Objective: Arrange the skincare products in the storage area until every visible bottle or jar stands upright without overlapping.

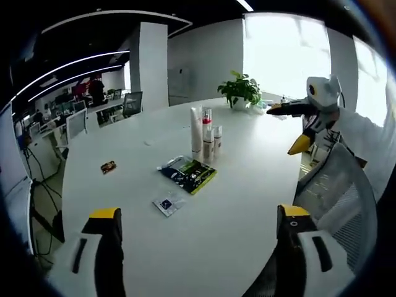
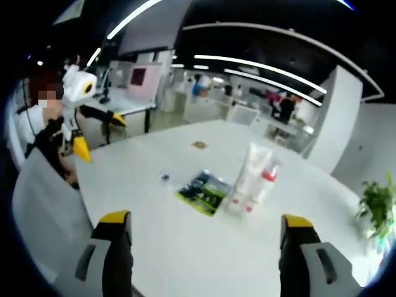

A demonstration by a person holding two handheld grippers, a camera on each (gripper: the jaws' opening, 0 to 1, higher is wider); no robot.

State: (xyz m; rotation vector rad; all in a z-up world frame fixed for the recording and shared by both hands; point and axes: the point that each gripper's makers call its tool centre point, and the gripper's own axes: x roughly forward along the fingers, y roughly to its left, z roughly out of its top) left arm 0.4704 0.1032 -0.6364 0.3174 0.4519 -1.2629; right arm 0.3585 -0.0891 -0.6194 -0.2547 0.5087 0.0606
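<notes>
Your left gripper view looks from the near table edge toward the far plant | your right gripper view looks across from another side | both sit well back and share the bottles and the white table.

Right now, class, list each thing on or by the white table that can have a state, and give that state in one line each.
Tall white tube: upright.
Red-capped bottle: upright, close beside the tube.
Small bottle: upright.
Dark packet: lying flat.
Small clear sachet: lying flat.
Potted plant: upright.
Left gripper: jaws open, empty.
Right gripper: jaws open, empty.
</notes>
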